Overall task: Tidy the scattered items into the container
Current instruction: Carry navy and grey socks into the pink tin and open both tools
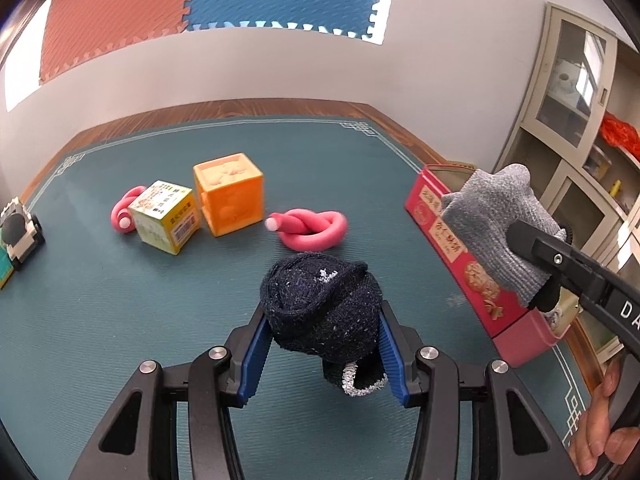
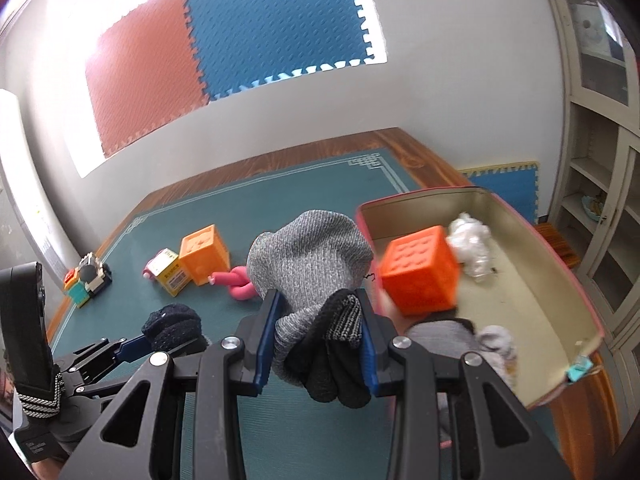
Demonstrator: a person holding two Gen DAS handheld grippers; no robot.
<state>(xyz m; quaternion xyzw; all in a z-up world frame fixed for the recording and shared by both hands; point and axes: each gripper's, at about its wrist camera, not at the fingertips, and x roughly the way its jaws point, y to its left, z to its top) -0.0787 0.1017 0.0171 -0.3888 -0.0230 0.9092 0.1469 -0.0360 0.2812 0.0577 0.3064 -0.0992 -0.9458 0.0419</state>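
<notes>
My left gripper [image 1: 322,320] is shut on a rolled dark navy sock [image 1: 320,304] and holds it above the green mat. My right gripper [image 2: 320,312] is shut on a rolled grey sock [image 2: 308,256] with a black cuff, just left of the pink tin [image 2: 560,264]. The grey sock also shows in the left wrist view [image 1: 496,228], over the pink tin's near wall [image 1: 472,264]. Inside the tin lie an orange cube [image 2: 420,272], a crumpled white wrap [image 2: 472,244] and grey fabric [image 2: 444,336]. The navy sock shows at the left of the right wrist view [image 2: 172,326].
On the mat [image 1: 120,300] lie an orange cube [image 1: 230,198], a yellow box [image 1: 166,216], two pink knotted foam tubes [image 1: 312,230] [image 1: 124,208] and a toy car [image 1: 20,232]. A cabinet [image 1: 568,120] stands at the right. The table's wooden edge [image 2: 432,156] borders the mat.
</notes>
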